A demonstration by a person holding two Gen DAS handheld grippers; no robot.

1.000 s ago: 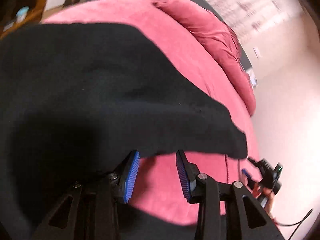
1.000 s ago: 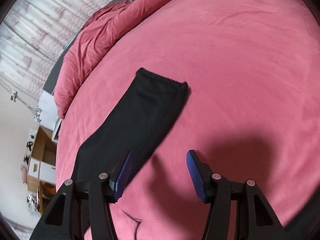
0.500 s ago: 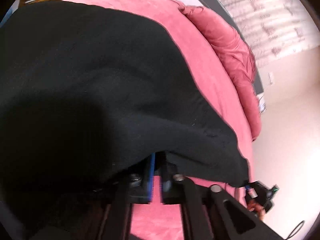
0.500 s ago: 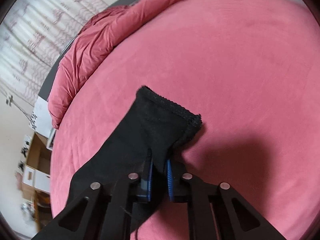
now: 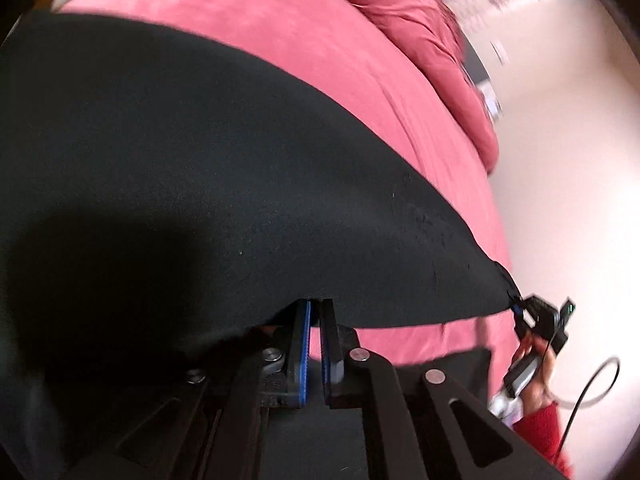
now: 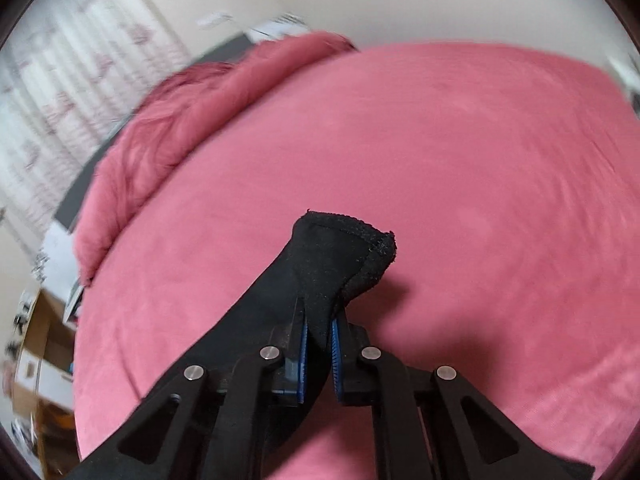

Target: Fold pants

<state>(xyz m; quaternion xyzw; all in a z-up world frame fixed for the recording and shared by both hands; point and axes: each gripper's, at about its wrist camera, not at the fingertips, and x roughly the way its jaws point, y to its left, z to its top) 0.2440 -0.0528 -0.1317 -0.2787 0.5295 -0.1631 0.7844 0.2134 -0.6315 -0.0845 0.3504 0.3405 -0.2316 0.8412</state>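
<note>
Black fabric is now sitting pinched between the blue pads of the right gripper (image 6: 319,322), which a second ago were standing wide apart above the leg end. The jaws are closing on the pants (image 6: 320,264) just behind the hem (image 6: 348,222), and the cuff is bunching and lifting off the pink bedspread (image 6: 460,160), where half a second ago it was lying nearly flat. The rest of that leg is trailing back under the gripper toward the lower left of the right wrist view.

The left gripper (image 5: 315,308) is doing the same at the other end: its fingers, open a second ago, are now drawn together on the lower edge of the wide black panel (image 5: 200,160), which is draping over the fingertips and filling most of the left wrist view. Only a thin gap is showing between the pads below the cloth. The view is blurring, so the gripper is likely moving.

Farther out, the right hand (image 5: 536,352) is appearing at the far corner of the panel, by the bedspread's edge. A rumpled duvet (image 6: 192,120) is lying along the far side of the bed, well apart from the pants.

Judgement: both ends are now secured, so the grasp step is looking finished and the lift-and-carry of the fold is beginning. Main risk: thin fabric slipping out as tension builds.
</note>
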